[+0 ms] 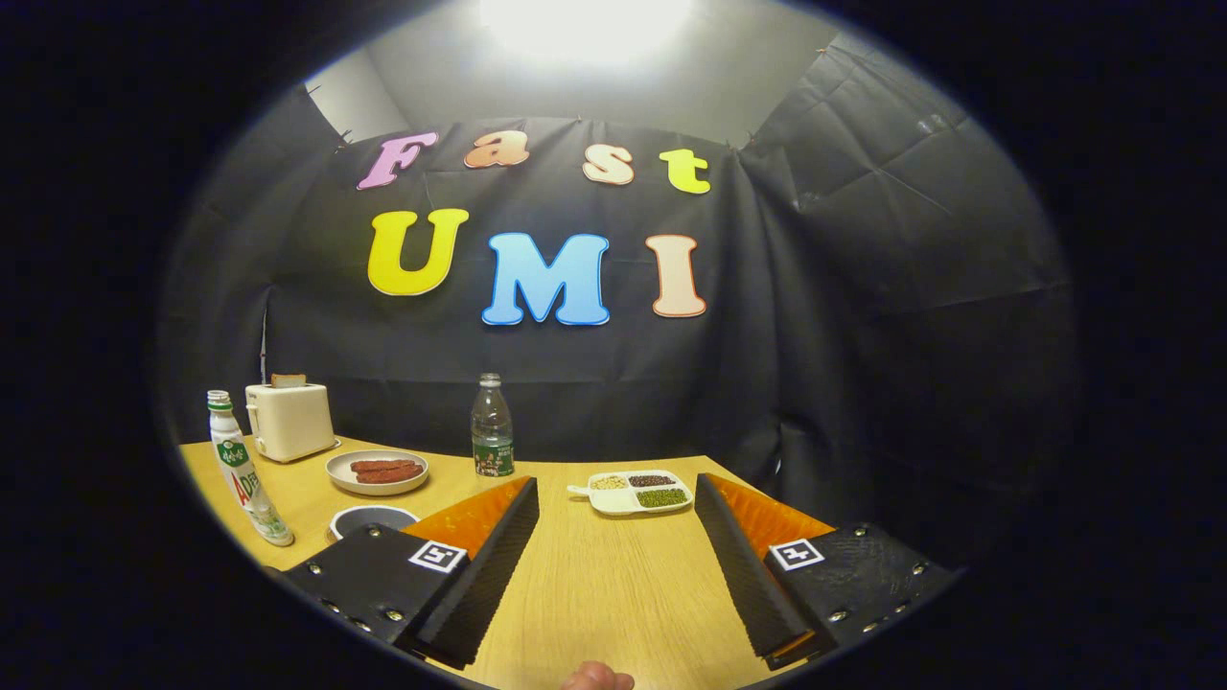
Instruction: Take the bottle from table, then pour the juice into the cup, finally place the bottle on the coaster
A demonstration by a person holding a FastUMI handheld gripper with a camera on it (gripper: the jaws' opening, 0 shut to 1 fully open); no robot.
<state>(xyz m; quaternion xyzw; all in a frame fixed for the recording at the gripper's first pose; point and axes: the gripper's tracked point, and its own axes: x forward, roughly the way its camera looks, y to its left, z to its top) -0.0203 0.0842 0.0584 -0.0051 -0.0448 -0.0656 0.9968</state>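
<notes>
A white bottle (244, 470) with a green cap and green label stands upright near the table's left edge, well to the left of my left finger. A clear plastic bottle (492, 427) with a green label stands at the back of the table, beyond the left finger's tip. A round white-rimmed item with a dark inside (367, 518) sits just left of the left finger, which partly hides it; I cannot tell whether it is a cup or a coaster. My gripper (616, 481) is open wide over the wooden table (594, 585), nothing between its fingers.
A cream toaster (288, 419) with toast in it stands at the back left. A plate of sausages (377, 471) lies in front of it. A white divided tray of beans (640, 492) lies just ahead between the fingertips. A person's fingertip (596, 678) shows at the near edge.
</notes>
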